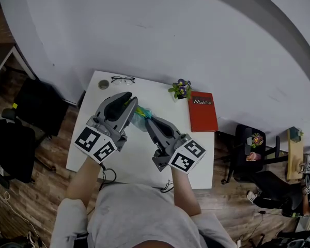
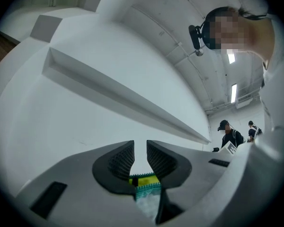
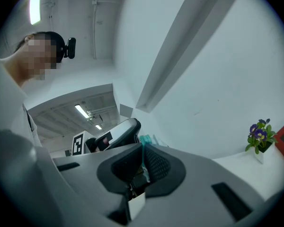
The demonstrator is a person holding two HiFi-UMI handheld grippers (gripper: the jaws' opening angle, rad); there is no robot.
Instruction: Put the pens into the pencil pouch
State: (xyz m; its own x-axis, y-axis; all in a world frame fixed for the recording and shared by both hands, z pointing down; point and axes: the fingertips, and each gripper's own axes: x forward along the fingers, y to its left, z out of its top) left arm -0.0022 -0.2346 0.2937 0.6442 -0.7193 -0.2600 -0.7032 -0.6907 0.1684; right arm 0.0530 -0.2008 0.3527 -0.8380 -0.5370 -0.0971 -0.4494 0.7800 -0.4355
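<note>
At the far left edge of the white table [image 1: 144,156] we see a small round thing [image 1: 103,84], and just right of it a pair of glasses [image 1: 123,79]. Nearer us, our left gripper [image 1: 128,101] is raised above the table. In the left gripper view [image 2: 140,148] its jaws stand almost together and are closed on the pouch [image 2: 146,186], whose teal zipper edge and a yellow strip sit low between the pads.

The pouch [image 1: 138,120] hangs clear of the table between our two grippers.

Our right gripper [image 1: 147,120] meets it from the other side. In the right gripper view [image 3: 143,150] its jaws are fully together, pinching a thin teal edge of the pouch [image 3: 146,139].

Farther right, at the back of the table, stand a plant [image 1: 181,88] and, just beside it, a red book [image 1: 203,111] lying flat.

We cannot make out any pens.
</note>
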